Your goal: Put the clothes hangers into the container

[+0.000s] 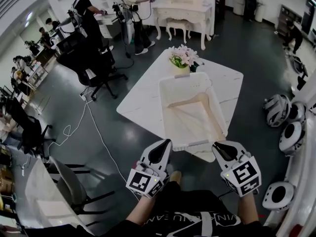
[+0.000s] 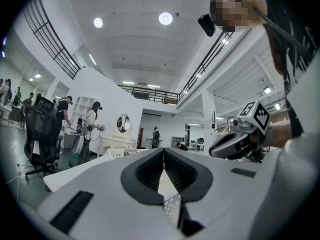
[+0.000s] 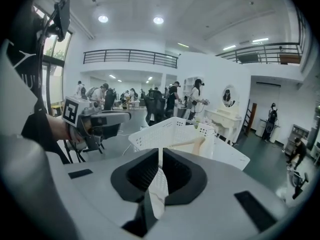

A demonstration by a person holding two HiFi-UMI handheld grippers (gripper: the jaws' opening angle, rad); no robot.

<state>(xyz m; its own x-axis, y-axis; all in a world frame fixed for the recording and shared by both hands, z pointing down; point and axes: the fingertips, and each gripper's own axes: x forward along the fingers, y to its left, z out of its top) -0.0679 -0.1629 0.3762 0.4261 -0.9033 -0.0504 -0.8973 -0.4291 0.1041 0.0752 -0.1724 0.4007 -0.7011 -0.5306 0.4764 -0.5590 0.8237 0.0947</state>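
A white perforated container (image 1: 169,84) stands on the white marble table (image 1: 143,98). Pale wooden clothes hangers (image 1: 192,102) lie inside it. In the right gripper view the container (image 3: 165,134) is just ahead, with a hanger (image 3: 192,143) showing above its rim. My left gripper (image 1: 160,152) and right gripper (image 1: 224,150) hover side by side at the table's near edge, short of the container. Both are shut, with nothing between the jaws. In its own view the left gripper (image 2: 164,154) points over the table, and the right gripper (image 3: 160,151) points at the container.
A vase of flowers (image 1: 182,57) stands on the table behind the container. Black office chairs (image 1: 91,63) and a cable (image 1: 98,132) are at the left. Round white devices (image 1: 291,132) line the right. People work near a white dressing table (image 1: 180,11) at the back.
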